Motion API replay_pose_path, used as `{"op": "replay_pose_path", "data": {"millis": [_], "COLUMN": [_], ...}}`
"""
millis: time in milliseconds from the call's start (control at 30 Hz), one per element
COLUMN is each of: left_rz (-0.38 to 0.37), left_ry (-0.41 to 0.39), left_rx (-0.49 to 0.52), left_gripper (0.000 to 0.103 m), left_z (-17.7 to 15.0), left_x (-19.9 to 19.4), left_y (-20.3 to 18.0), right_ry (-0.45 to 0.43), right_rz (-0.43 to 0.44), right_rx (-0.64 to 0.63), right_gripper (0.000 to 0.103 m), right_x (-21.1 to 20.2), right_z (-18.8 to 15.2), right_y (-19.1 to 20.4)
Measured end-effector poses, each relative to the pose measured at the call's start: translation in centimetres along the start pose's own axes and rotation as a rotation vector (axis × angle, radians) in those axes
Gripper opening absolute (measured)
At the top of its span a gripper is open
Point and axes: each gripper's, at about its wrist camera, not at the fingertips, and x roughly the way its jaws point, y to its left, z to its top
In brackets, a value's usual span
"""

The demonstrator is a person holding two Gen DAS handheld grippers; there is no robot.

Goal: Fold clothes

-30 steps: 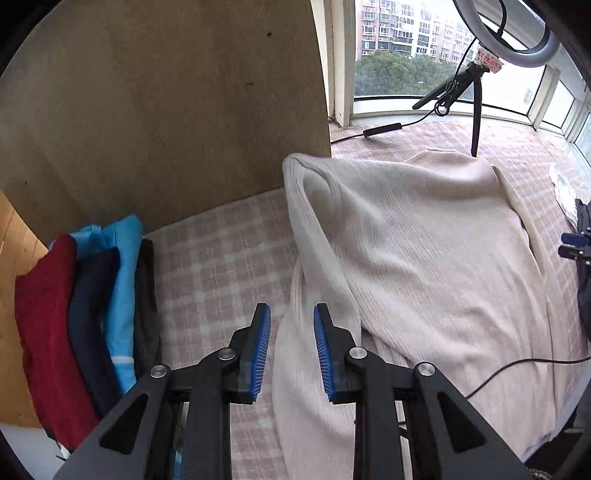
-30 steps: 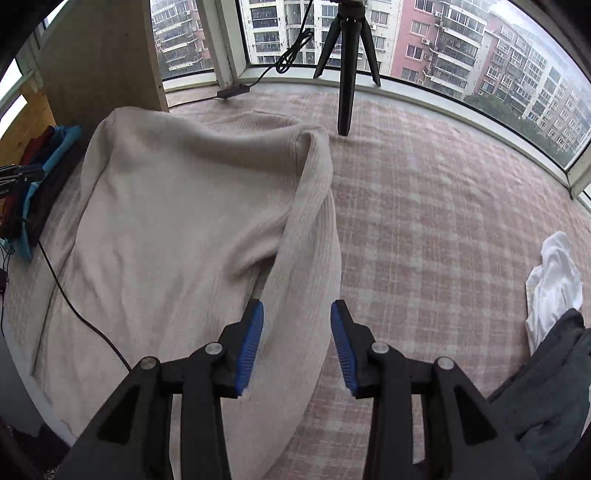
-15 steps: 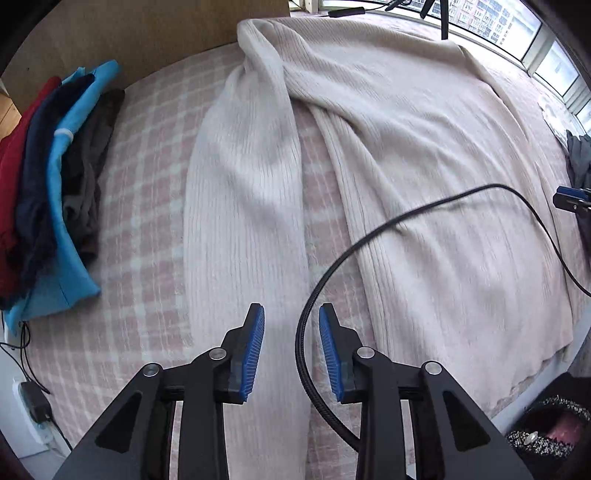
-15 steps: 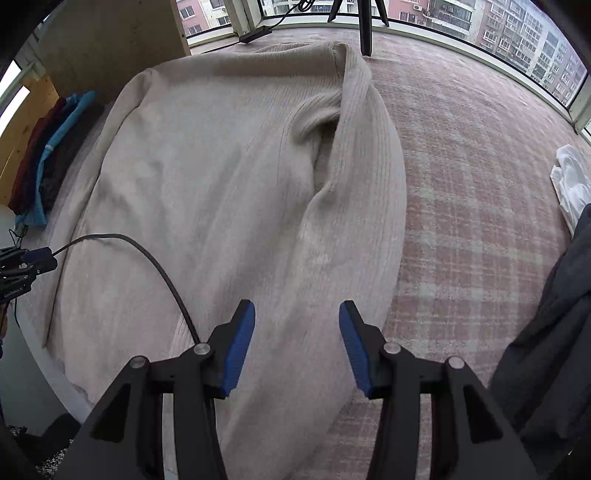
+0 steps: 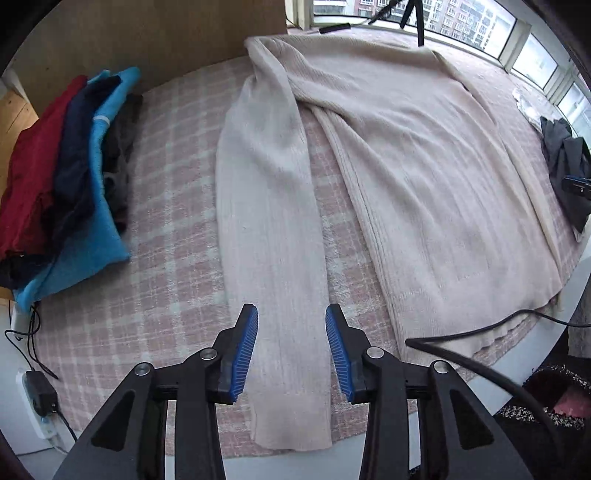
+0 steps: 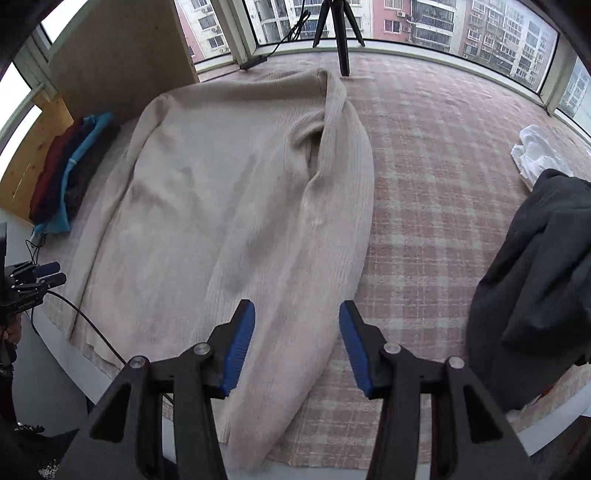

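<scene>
A large cream knit sweater (image 5: 424, 155) (image 6: 207, 206) lies spread flat on the pink checked blanket (image 5: 170, 236). Its left sleeve (image 5: 273, 236) runs straight down toward the front edge, and my left gripper (image 5: 291, 347) hovers over the sleeve's lower end, jaws opening, the pads not pressing the cloth. In the right wrist view, my right gripper (image 6: 297, 343) stands open above the right sleeve (image 6: 325, 236), which lies along the sweater's side. The left gripper (image 6: 44, 275) shows at that view's left edge.
A stack of folded clothes (image 5: 70, 177), red, navy, blue and dark, sits at the left by a wooden panel (image 5: 147, 33). A dark grey garment (image 6: 535, 280) and a white cloth (image 6: 535, 155) lie at the right. A tripod (image 6: 341, 33) stands by the window. A black cable (image 5: 480, 332) trails at the front edge.
Both grippers have drawn back toward the front edge, down the sleeves. The left jaws have widened; the cable that lay between them half a second ago now hangs to their right.
</scene>
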Motion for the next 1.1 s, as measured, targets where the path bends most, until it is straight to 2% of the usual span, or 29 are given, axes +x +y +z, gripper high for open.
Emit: {"op": "replay_pose_path", "data": {"millis": [67, 133, 200, 267, 367, 400, 500, 600, 700, 767, 800, 833, 867, 900, 933, 967, 1000, 1033, 1100], "left_rz": [-0.019, 0.018, 0.050, 0.050, 0.002, -0.017, -0.080, -0.052, 0.042, 0.195, 0.302, 0.381, 0.408, 0.434, 0.458, 0.453, 0.434, 0.408, 0.245], "left_ry": [0.041, 0.069, 0.064, 0.055, 0.045, 0.041, 0.027, -0.026, -0.117, -0.139, -0.136, -0.126, -0.125, -0.123, -0.123, -0.135, -0.146, -0.157, -0.161], "left_rx": [0.037, 0.051, 0.059, 0.051, 0.022, 0.010, -0.050, -0.092, -0.142, -0.167, -0.192, -0.220, -0.245, -0.269, -0.292, -0.305, -0.311, -0.314, -0.282], "left_gripper": [0.038, 0.042, 0.045, 0.043, 0.011, 0.007, 0.004, 0.004, 0.004, 0.012, 0.021, 0.023, 0.024, 0.024, 0.024, 0.027, 0.027, 0.027, 0.029], "left_z": [-0.8, -1.1, -1.2, -1.0, -0.7, -0.6, -0.3, 0.1, 0.7, 1.0, 0.8, 0.4, -0.1, -0.7, -1.3, -2.2, -3.0, -3.7, -4.6], "left_x": [1.6, 3.0, 3.2, 3.0, 2.5, 2.4, 1.3, -1.5, -6.3, -8.2, -8.9, -9.3, -9.8, -10.4, -11.1, -11.9, -12.5, -13.0, -12.3], "left_y": [-1.6, -2.2, -2.0, -1.5, -0.1, 0.5, 2.6, 5.2, 9.4, 12.7, 14.5, 16.3, 17.5, 18.7, 19.7, 20.0, 19.7, 19.2, 17.3], "right_ry": [0.041, 0.074, 0.087, 0.091, 0.089, 0.084, 0.053, 0.000, -0.109, -0.143, -0.129, -0.122, -0.118, -0.149, -0.188, -0.202, -0.216, -0.203, -0.178], "right_rz": [-0.022, -0.061, -0.081, -0.099, -0.099, -0.095, -0.054, 0.007, -0.104, -0.204, -0.305, -0.374, -0.438, -0.421, -0.367, -0.307, -0.247, -0.198, -0.089], "right_rx": [-0.006, -0.013, -0.012, -0.013, -0.008, -0.011, 0.015, 0.113, 0.140, 0.198, 0.230, 0.237, 0.244, 0.243, 0.236, 0.212, 0.187, 0.150, 0.089], "right_gripper": [0.047, 0.047, 0.047, 0.049, 0.049, 0.046, 0.015, 0.010, 0.010, 0.010, 0.012, 0.013, 0.013, 0.013, 0.019, 0.023, 0.032, 0.036, 0.036], "right_x": [1.8, 3.3, 3.9, 4.3, 4.3, 4.2, 3.7, 1.8, -2.5, -5.0, -5.6, -6.4, -7.3, -8.5, -9.9, -10.7, -11.5, -11.5, -9.1], "right_z": [-1.1, -2.1, -2.5, -2.8, -2.7, -2.7, -2.6, -2.5, -1.8, -0.7, 0.1, 0.5, 0.8, 0.6, 0.3, -0.2, -0.7, -1.2, -2.6], "right_y": [0.5, 1.0, 0.9, 0.9, 0.9, 0.9, 0.2, -2.1, -4.5, -7.5, -9.4, -10.4, -11.3, -11.6, -11.6, -11.1, -10.5, -9.6, -6.8]}}
